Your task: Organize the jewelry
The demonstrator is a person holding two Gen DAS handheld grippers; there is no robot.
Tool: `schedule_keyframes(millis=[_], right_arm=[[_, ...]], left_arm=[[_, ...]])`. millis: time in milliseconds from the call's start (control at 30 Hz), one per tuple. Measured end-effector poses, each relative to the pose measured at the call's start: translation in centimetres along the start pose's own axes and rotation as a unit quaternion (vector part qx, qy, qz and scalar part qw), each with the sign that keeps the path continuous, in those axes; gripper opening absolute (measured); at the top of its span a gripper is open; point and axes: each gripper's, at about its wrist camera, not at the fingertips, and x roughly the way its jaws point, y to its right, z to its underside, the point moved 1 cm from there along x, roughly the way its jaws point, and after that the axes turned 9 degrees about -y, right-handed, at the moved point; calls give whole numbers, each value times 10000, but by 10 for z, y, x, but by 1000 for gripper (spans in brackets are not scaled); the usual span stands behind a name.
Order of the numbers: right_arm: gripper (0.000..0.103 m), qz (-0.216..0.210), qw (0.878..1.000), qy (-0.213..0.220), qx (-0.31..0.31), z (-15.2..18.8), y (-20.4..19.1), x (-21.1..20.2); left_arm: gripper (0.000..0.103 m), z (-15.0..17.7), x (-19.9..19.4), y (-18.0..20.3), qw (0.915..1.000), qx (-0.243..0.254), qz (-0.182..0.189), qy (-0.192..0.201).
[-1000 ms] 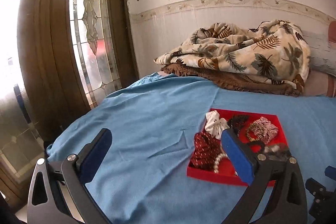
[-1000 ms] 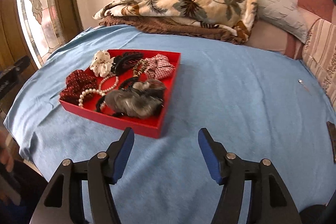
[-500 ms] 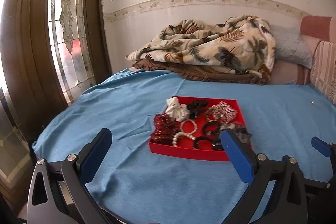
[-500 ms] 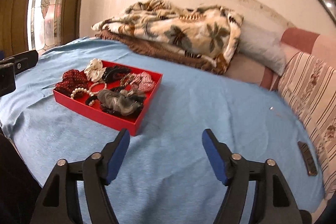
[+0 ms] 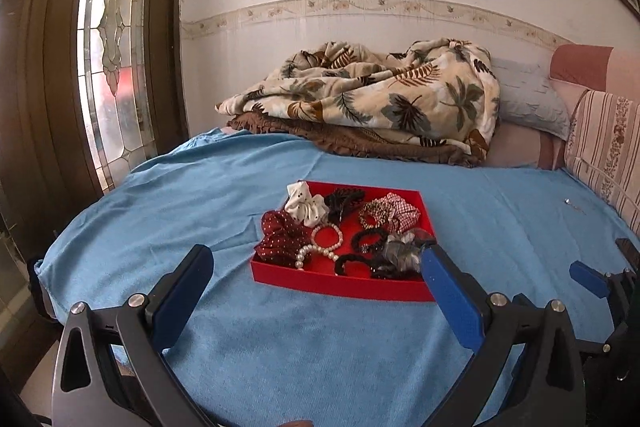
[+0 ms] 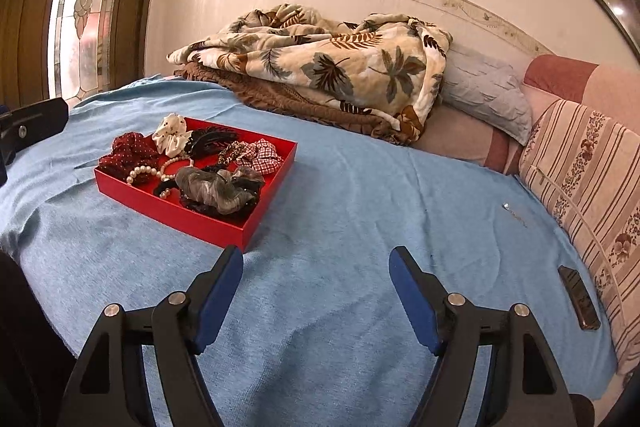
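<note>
A red tray (image 5: 340, 285) (image 6: 172, 205) lies on a blue bedspread (image 5: 200, 195). It holds a dark red dotted scrunchie (image 5: 280, 235), a white scrunchie (image 5: 305, 205), a pearl bracelet (image 5: 320, 245), a black hair claw (image 5: 342, 199), a red checked scrunchie (image 5: 402, 213) and a grey scrunchie (image 6: 216, 187). My left gripper (image 5: 316, 273) is open and empty, just in front of the tray. My right gripper (image 6: 316, 267) is open and empty, to the right of the tray's near corner.
A leaf-print blanket (image 5: 380, 99) on a brown one is piled at the back. Pillows (image 6: 488, 95) and a striped cushion (image 6: 584, 179) line the right. A small silver piece (image 6: 514, 215) and a dark flat object (image 6: 578, 297) lie on the bedspread at right. A stained-glass door (image 5: 108, 67) stands left.
Both grippers have pulled back and risen, so the tray looks smaller and farther. The left view has swung right to centre the tray. Both stay open and empty.
</note>
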Motion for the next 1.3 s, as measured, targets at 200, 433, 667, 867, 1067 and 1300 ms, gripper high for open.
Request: schedule_keyframes(millis=[200,433,667,867,1067,1300], right_arm=[[80,-1,10000,-94,19,2,-1,5],[80,44,9997,-159,159,2,6,9],[81,20,9997,-175,191,2,8,12],[81,4,9997,-185,154,3,5,12],[81,-44,9996,-235,172,3,4,14],[82,-86,9995,-259,159,4,2,15]], left_arm=[[103,6,10,6,9996,219,-35,-185],[103,12,23,11,9982,276,230,-470],[103,14,27,9,9981,230,217,-531],[103,15,29,9,9979,213,203,-583],[103,16,30,10,9977,212,203,-617],[103,19,33,10,9972,226,204,-684]])
